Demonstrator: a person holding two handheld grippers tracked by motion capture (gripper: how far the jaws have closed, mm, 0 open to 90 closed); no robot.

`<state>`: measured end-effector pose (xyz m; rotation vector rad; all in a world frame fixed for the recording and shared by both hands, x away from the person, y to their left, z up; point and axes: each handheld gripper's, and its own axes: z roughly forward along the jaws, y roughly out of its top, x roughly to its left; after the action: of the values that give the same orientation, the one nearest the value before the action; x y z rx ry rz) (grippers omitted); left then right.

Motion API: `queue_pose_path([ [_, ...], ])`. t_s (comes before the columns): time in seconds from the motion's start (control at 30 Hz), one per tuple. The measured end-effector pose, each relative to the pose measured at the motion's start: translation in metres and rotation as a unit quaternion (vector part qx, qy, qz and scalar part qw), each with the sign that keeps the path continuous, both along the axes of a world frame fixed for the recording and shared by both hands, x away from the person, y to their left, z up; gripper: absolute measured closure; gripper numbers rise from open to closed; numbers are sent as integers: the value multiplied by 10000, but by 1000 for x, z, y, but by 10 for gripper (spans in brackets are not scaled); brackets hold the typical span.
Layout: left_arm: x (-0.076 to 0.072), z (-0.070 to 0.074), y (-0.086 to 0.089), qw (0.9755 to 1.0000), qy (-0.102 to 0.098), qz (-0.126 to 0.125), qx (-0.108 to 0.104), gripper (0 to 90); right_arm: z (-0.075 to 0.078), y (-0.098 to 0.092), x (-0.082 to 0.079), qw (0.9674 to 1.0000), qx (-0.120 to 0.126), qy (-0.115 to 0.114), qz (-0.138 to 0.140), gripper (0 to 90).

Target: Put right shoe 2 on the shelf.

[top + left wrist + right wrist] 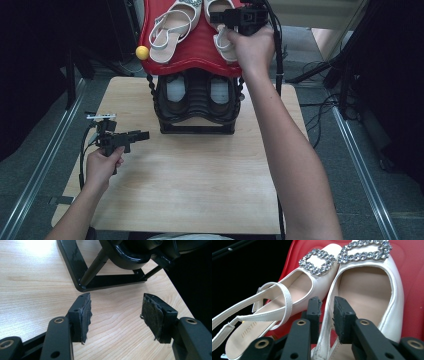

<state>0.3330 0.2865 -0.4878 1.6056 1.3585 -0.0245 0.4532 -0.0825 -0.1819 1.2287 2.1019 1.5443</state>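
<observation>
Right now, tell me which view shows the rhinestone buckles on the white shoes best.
The right gripper view: both buckles fill the top of the picture, each stone distinct. In the high view a buckle is a small blur at the top edge. The left gripper view faces the black rack base.

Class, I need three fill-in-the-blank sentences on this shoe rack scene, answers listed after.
1. The white shoes lie on the rack's ____ top tier.
2. The left gripper hovers over the wooden table with its jaws ____.
3. Each white shoe's toe carries a sparkling ____.

Missing words: red; open; buckle
</observation>
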Motion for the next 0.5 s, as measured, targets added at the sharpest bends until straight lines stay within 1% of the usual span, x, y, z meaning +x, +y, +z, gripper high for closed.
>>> queue_pose_path([
  [0.1, 1, 0, 0, 10000, -13, 21, -21, 418, 2, -4, -1, 9999, 132, -81, 25, 685],
  [0.13, 1, 0, -1, 10000, -7, 12, -5, 419, 2, -5, 0, 9998, 185, -78, 56, 658],
  [0.17, 1, 0, -1, 10000, -13, -8, 31, 420, 2, -6, 0, 9997, 232, -18, 99, 644],
  [0.27, 1, 0, -2, 10000, -12, -36, 51, 420, 3, -9, -1, 9997, 229, -41, 97, 605],
  [0.33, 1, 0, -2, 10000, -21, -34, 58, 418, 4, -12, -2, 9995, 284, -42, 102, 577],
  [0.4, 1, 0, -2, 10000, -21, -23, 45, 418, 6, -15, -3, 9996, 253, -115, 66, 565],
  [0.5, 1, 0, -2, 10000, -13, -28, 64, 417, 8, -22, -4, 9994, 276, -182, 55, 531],
])
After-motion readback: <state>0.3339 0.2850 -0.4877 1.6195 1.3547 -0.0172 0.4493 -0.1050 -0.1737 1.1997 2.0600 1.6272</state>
